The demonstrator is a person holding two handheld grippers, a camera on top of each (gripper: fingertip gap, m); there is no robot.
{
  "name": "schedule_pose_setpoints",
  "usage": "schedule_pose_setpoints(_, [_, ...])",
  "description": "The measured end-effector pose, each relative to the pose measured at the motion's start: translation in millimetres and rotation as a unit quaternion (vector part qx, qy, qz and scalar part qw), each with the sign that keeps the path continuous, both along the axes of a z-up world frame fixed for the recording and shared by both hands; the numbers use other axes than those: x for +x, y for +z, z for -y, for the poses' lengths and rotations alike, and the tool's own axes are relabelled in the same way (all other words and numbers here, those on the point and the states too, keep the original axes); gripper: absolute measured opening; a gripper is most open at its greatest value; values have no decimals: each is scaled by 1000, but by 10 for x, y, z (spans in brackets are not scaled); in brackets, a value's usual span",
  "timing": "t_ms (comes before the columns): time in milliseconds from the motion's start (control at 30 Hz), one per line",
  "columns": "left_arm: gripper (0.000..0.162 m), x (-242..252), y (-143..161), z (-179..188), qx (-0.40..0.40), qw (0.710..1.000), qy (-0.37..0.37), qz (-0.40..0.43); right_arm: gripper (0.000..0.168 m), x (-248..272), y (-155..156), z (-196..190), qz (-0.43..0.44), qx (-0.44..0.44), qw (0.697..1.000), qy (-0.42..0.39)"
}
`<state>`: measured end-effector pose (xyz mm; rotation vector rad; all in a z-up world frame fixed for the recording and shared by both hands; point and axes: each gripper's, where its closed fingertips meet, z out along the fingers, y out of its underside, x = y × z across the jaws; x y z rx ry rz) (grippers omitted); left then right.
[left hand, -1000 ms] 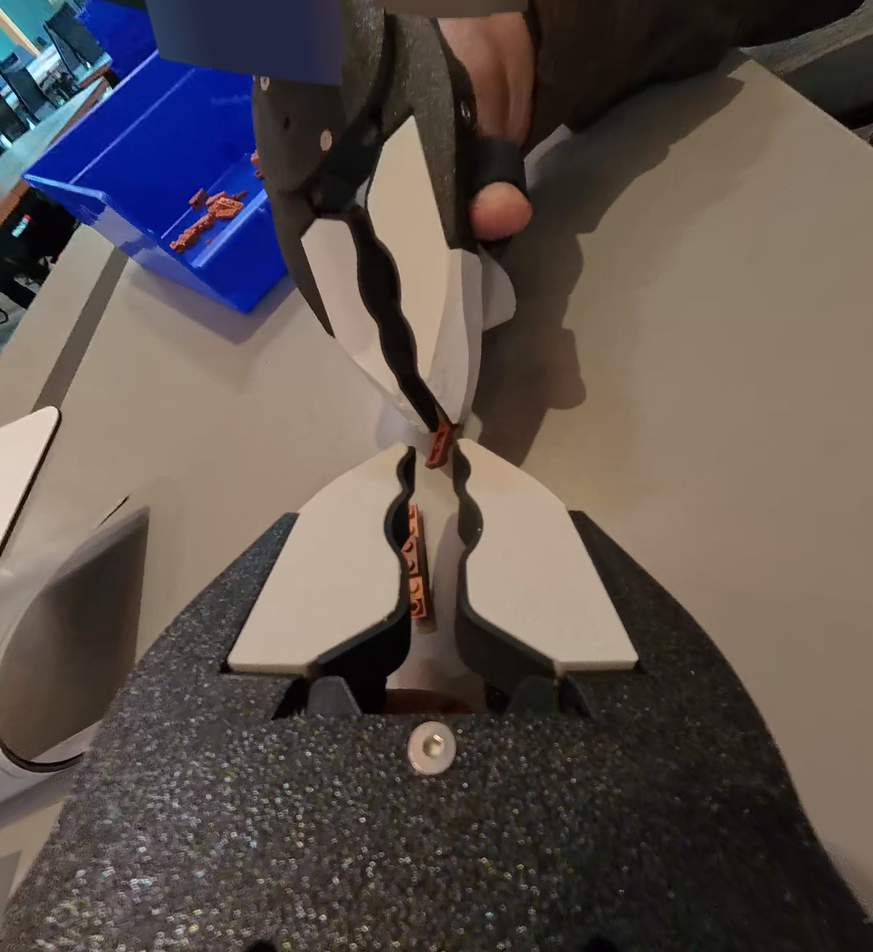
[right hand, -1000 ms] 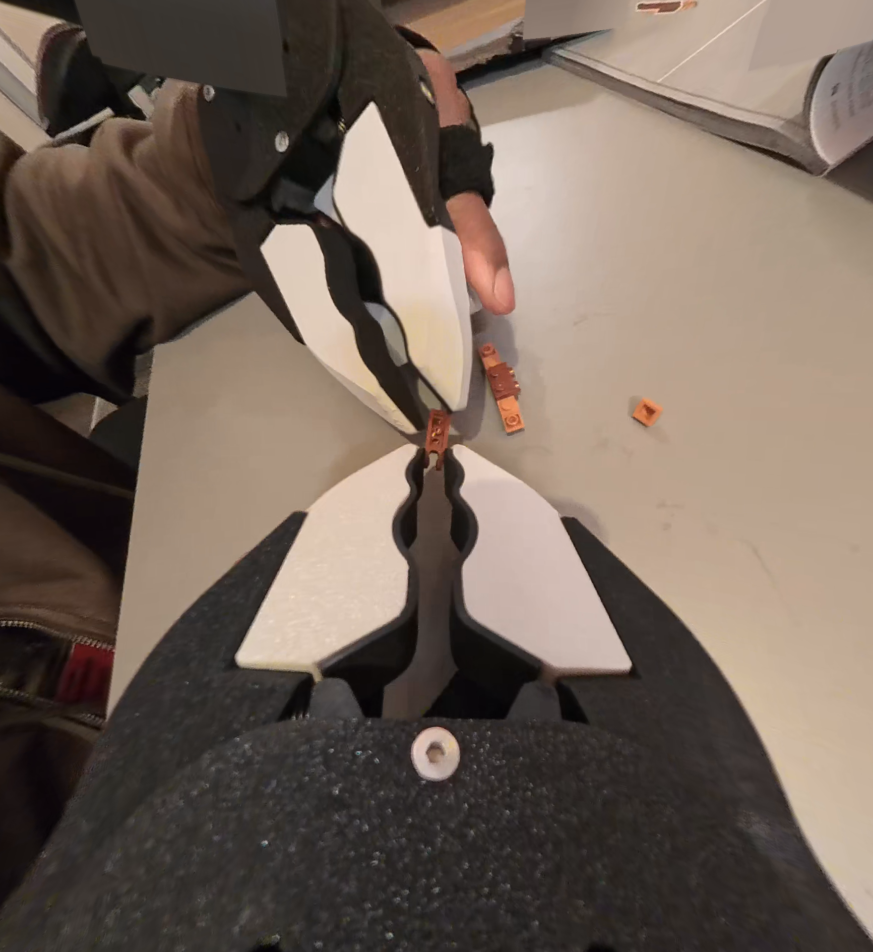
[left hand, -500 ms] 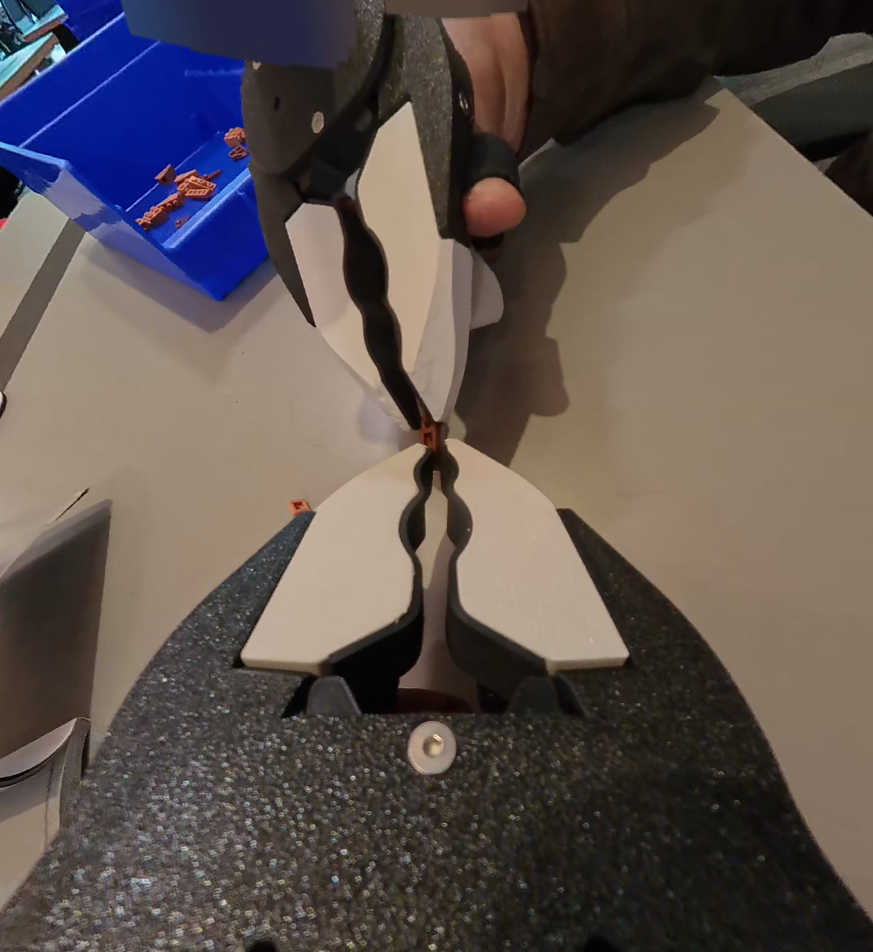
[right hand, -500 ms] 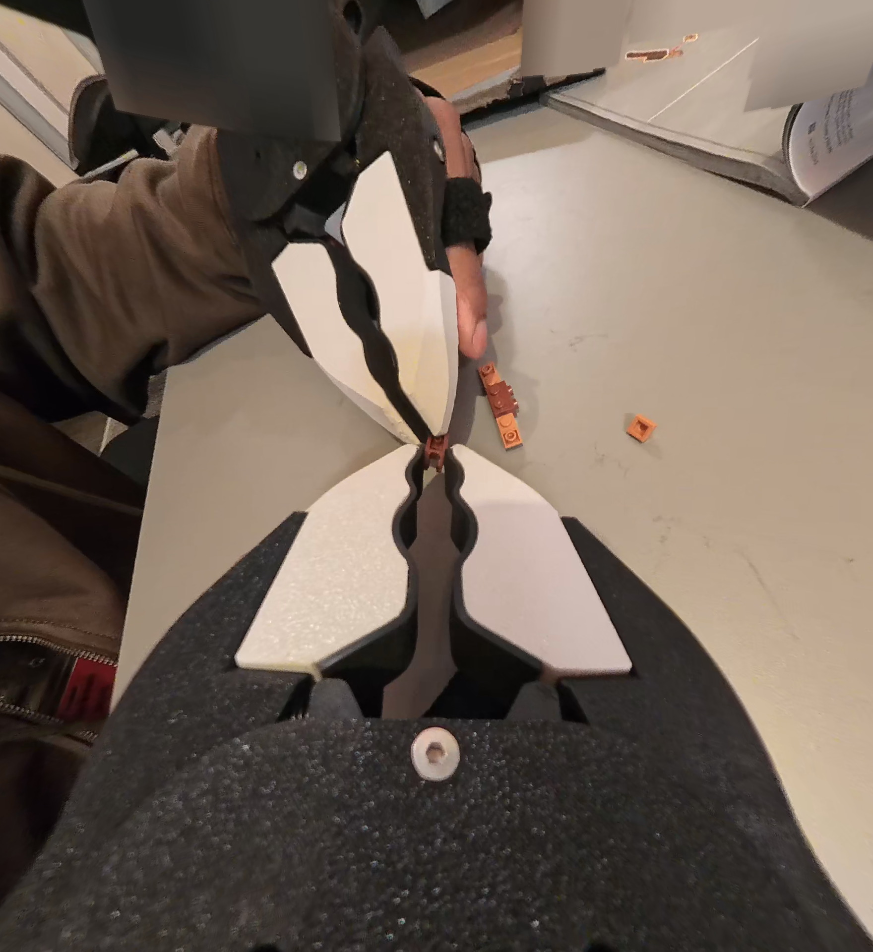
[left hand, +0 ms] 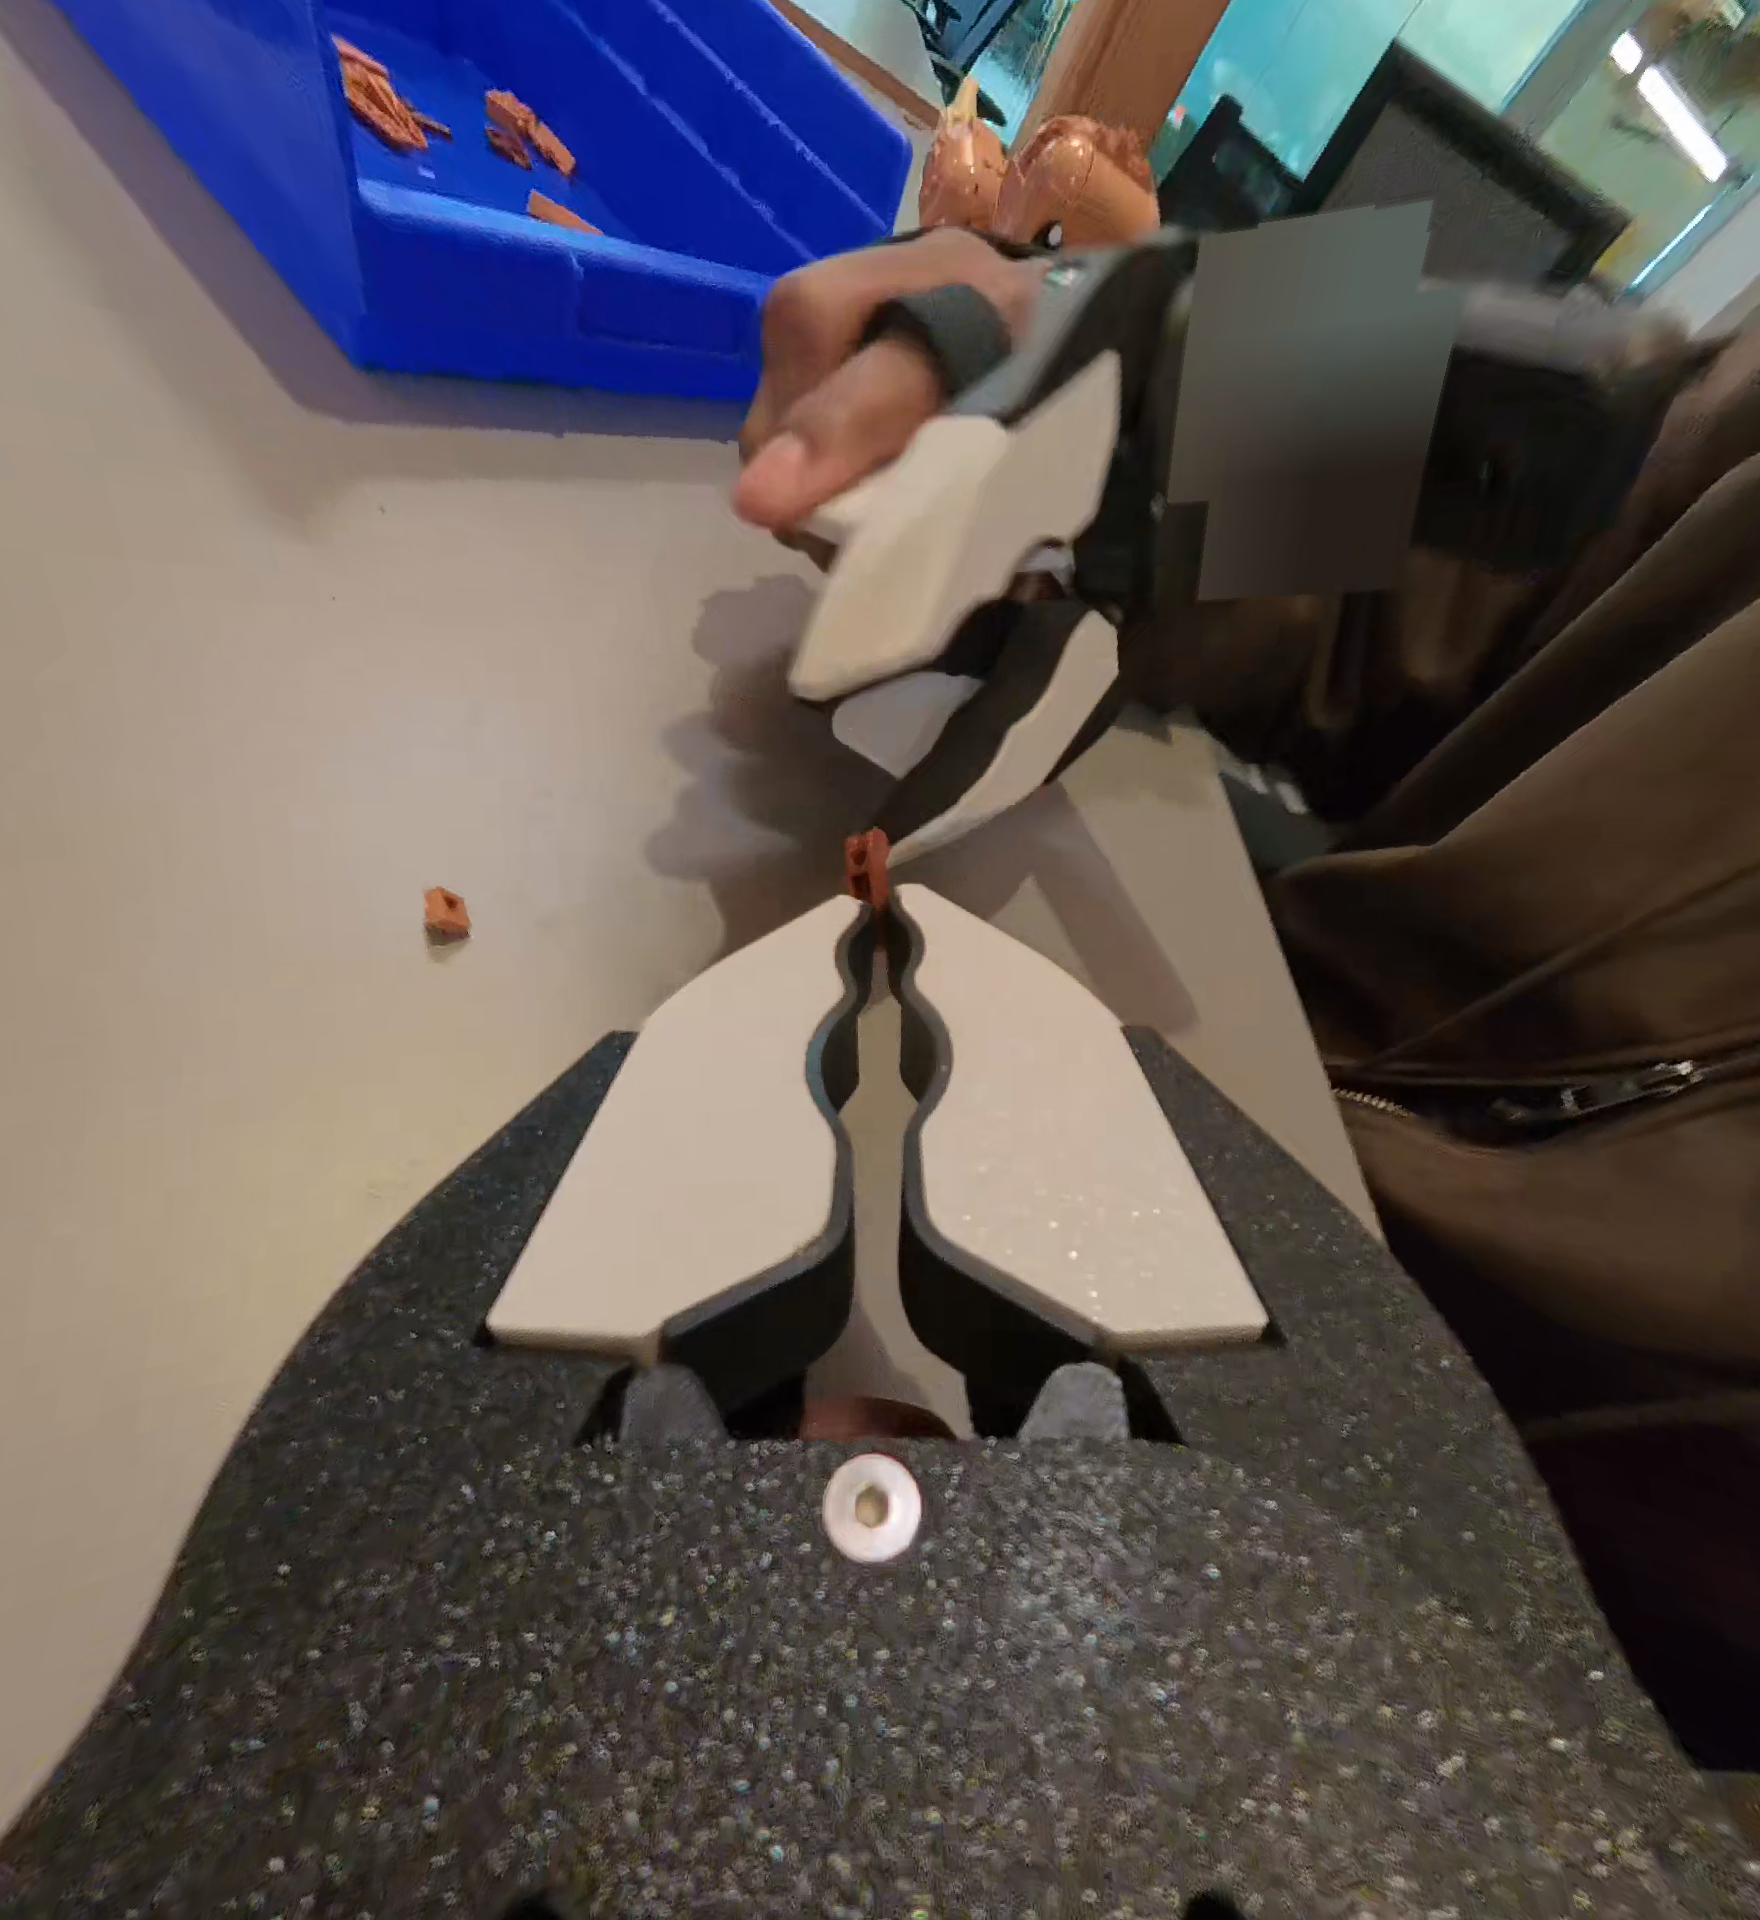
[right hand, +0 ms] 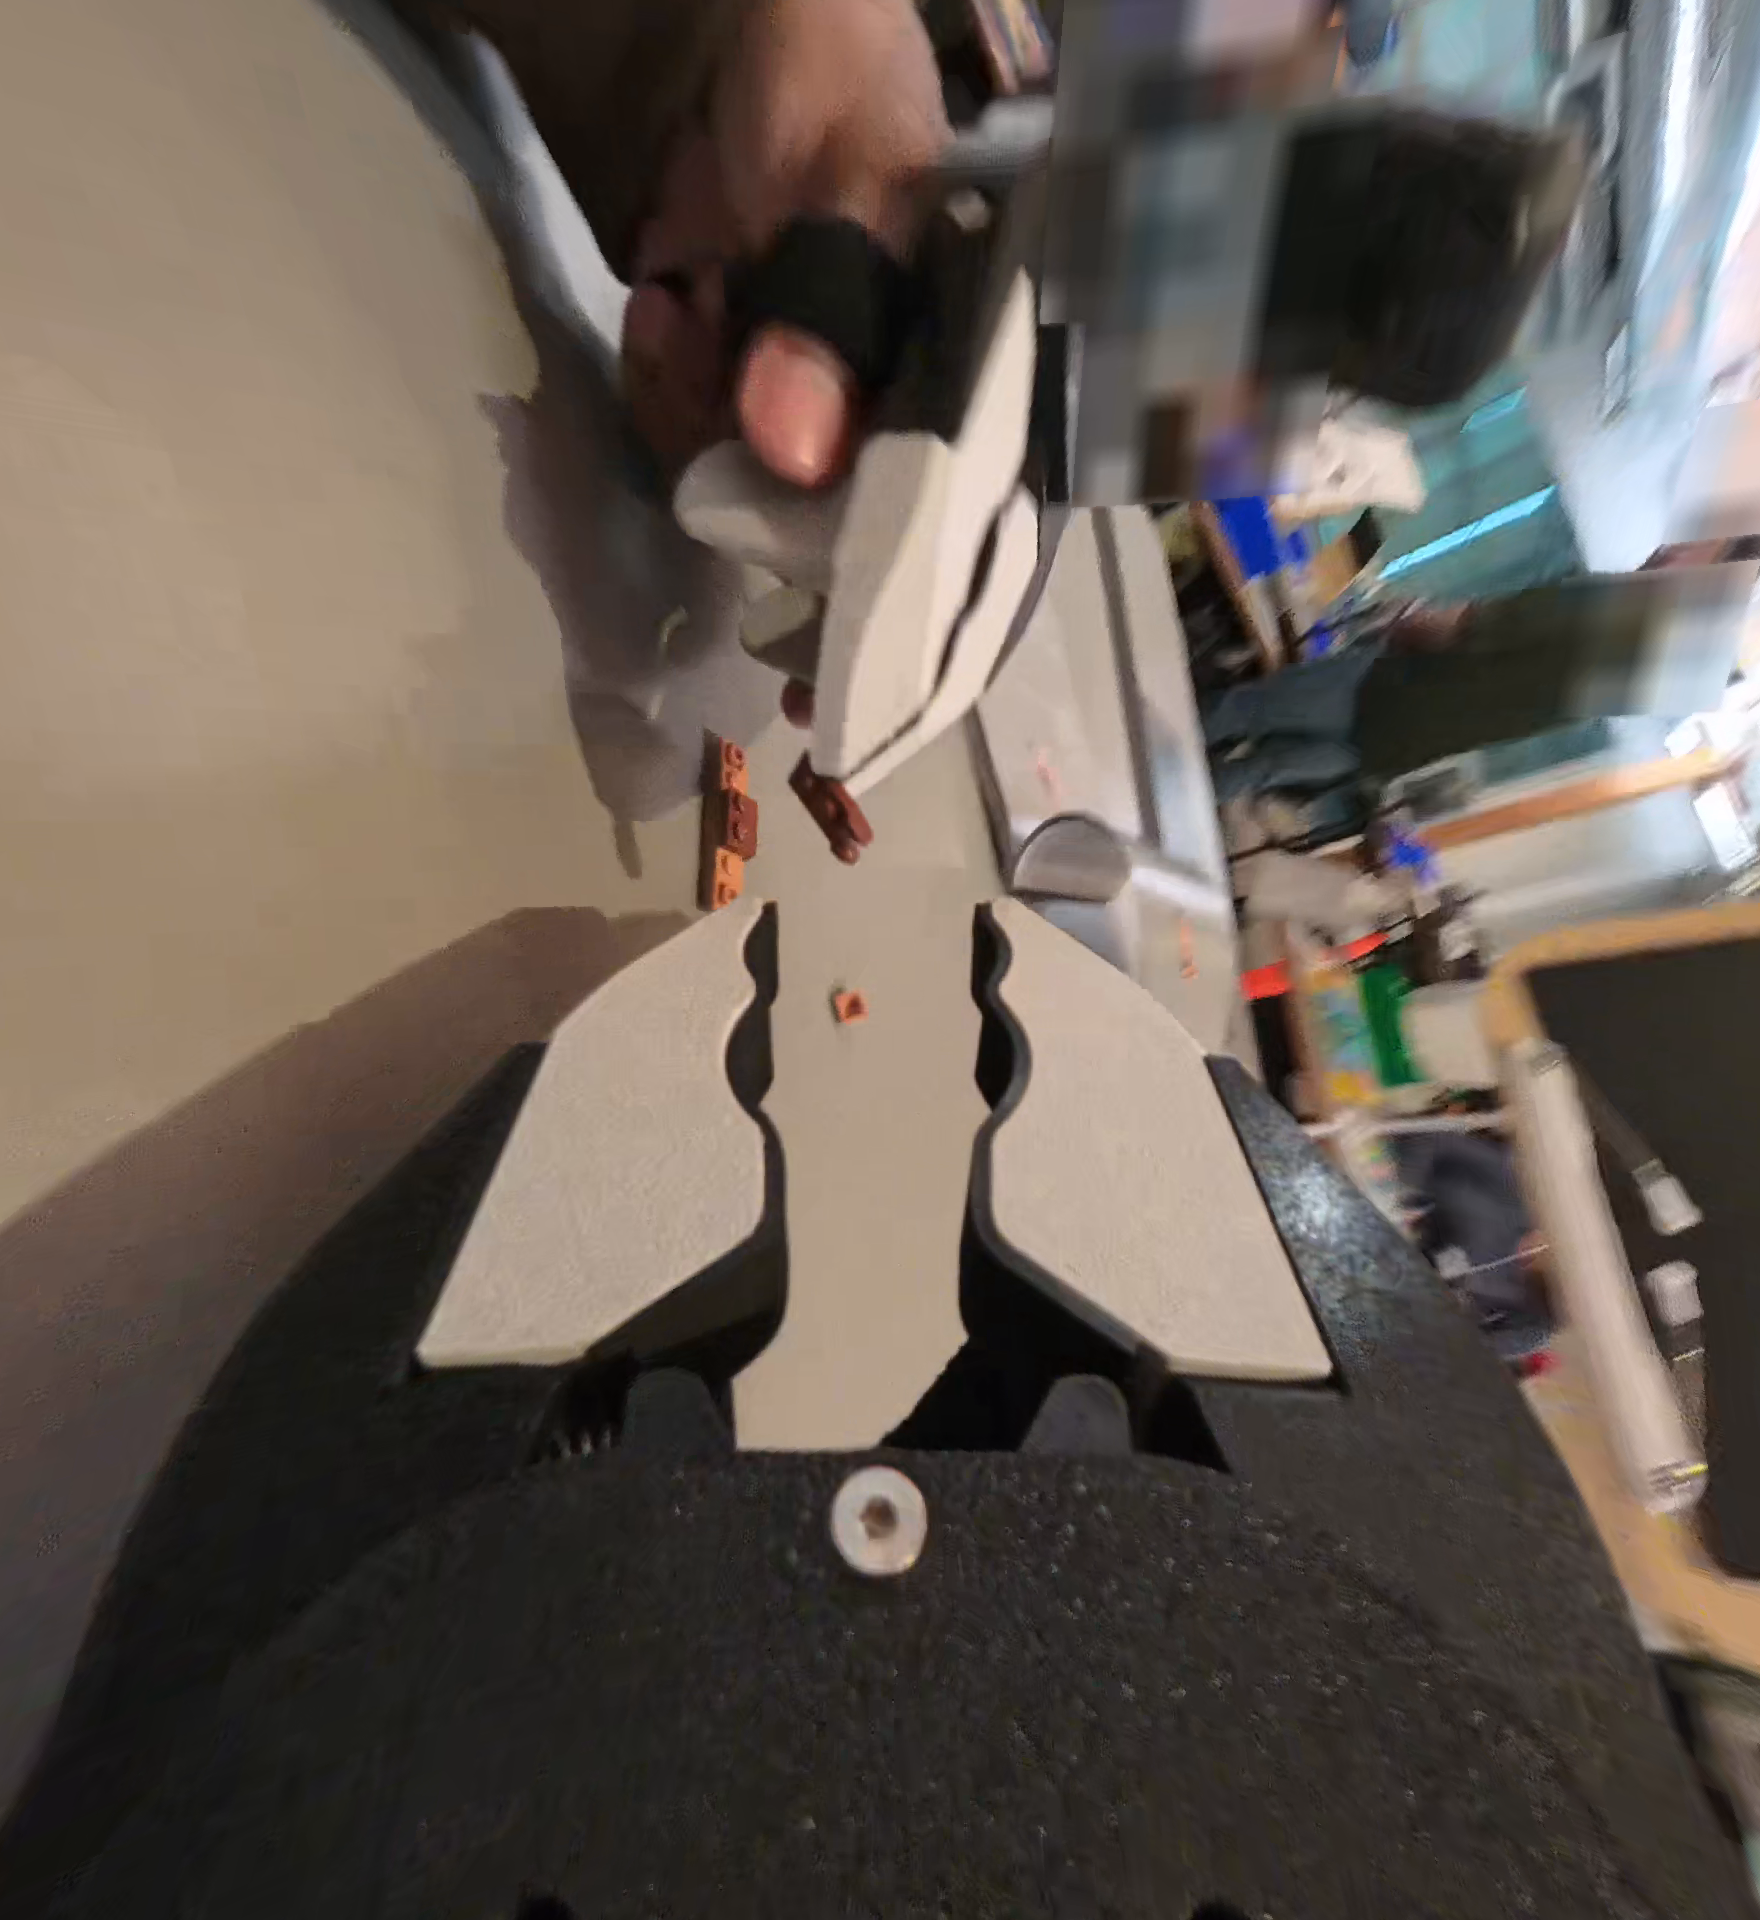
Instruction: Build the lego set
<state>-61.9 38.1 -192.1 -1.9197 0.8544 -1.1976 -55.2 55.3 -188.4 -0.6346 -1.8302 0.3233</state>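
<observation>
My left gripper (left hand: pixel 876 902) is shut on a small red-brown lego piece (left hand: pixel 865 871) that sticks out past its tips, above the beige table (left hand: pixel 232 831). In the right wrist view the left gripper (right hand: pixel 836 774) shows from the side, with the piece (right hand: pixel 832 816) at its tip. My right gripper (right hand: pixel 876 914) is open and empty, just short of that piece. It also shows in the left wrist view (left hand: pixel 855 764), jaws apart. An orange-brown lego assembly (right hand: pixel 725 831) lies on the table beside the held piece. A small orange piece (right hand: pixel 848 1005) lies between the right gripper's fingers.
A blue bin (left hand: pixel 564 281) with several loose brown pieces stands at the back left. A single small orange piece (left hand: pixel 447 912) lies on the table. A person's brown jacket (left hand: pixel 1582 935) fills the right side. The table edge (right hand: pixel 1115 675) and a grey round object (right hand: pixel 1068 854) are near. Left and right tips are no more than a few centimetres apart. Both grippers' tips are roughly 20 cm from the grey round object (right hand: pixel 1068 854).
The right gripper has opened and let go of the small piece, which stays in the shut left gripper. Both grippers have rolled and drawn a little apart.
</observation>
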Motion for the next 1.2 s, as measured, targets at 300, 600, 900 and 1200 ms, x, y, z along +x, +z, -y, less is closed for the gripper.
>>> schedule_pose_setpoints(300, [2,64,40,97,-66,997,-26,45,25,-72,13,182,-31,161,986,36])
schedule_pose_setpoints(600, [3,82,30,97,-70,996,-29,50,9,-82,-41,194,-17,156,987,36])
schedule_pose_setpoints(900, [17,-378,-198,-155,103,983,48,-147,8,-53,-156,-68,36,-25,998,-42])
schedule_pose_setpoints(1200, [22,-281,-558,-135,144,952,-1,-272,8,-54,-342,-81,100,-206,971,-73])
